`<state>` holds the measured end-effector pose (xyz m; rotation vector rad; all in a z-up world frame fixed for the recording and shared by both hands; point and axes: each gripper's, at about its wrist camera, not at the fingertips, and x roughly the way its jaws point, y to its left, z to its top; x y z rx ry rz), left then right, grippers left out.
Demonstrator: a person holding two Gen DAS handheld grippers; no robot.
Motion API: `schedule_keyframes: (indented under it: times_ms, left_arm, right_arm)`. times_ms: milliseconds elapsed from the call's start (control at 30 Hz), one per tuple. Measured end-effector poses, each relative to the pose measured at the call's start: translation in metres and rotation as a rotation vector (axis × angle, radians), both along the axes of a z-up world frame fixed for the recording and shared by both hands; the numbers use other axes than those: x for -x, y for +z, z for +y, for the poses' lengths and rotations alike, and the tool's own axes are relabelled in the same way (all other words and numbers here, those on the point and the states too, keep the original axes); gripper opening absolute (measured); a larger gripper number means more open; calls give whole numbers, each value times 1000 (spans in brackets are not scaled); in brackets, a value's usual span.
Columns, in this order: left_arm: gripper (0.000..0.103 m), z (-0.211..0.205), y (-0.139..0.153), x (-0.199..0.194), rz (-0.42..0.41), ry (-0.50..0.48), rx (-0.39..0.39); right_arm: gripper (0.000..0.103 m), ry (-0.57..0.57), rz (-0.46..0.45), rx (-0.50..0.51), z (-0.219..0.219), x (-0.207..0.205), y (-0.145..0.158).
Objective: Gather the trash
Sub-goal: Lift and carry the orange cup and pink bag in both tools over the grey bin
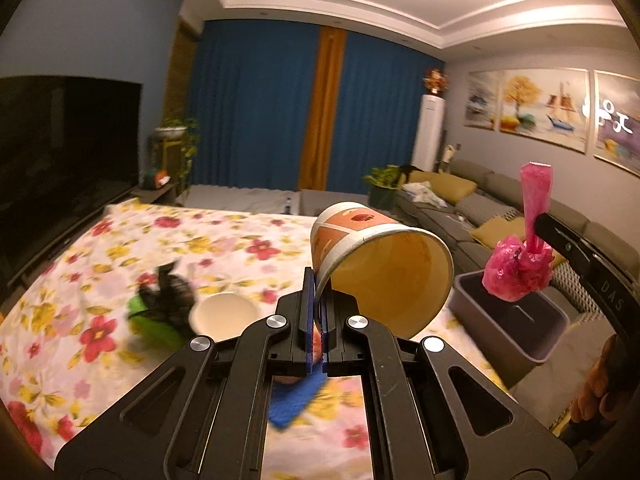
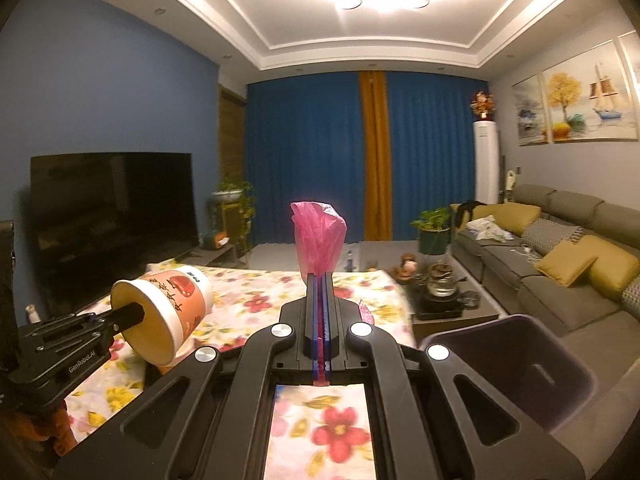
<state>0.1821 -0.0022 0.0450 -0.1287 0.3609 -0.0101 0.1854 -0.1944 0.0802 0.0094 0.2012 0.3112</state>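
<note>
My left gripper [image 1: 318, 280] is shut on the rim of an orange-and-white paper cup [image 1: 376, 268], which hangs tilted on its side above the floral tablecloth [image 1: 120, 248]. In the right wrist view the same cup [image 2: 168, 308] shows at the left, with one left finger inside its mouth. My right gripper [image 2: 319, 280] is shut on the neck of a knotted pink plastic bag [image 2: 318, 232]. The bag's round body [image 1: 516, 272] dangles above a grey bin [image 1: 516, 324] beside the table. The bin [image 2: 516, 364] stands open at the lower right.
On the cloth lie a white bowl [image 1: 224, 316], a green thing under a crumpled black bag [image 1: 164, 304] and a blue sponge-like piece [image 1: 296, 400]. A TV [image 2: 112, 208] stands to the left and a sofa [image 2: 560, 256] to the right. A low tea table [image 2: 440, 296] sits beyond the bin.
</note>
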Motion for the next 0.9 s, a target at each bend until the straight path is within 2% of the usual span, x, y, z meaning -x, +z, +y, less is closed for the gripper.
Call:
schedule_keyframes:
  times_ms: [467, 900]
  left_arm:
    - [1, -98, 8, -33, -23, -178, -32]
    - [1, -182, 3, -71, -28, -317, -39]
  right_arm:
    - [2, -199, -5, -23, -103, -2, -4]
    - [2, -310, 13, -51, -152, -20, -21]
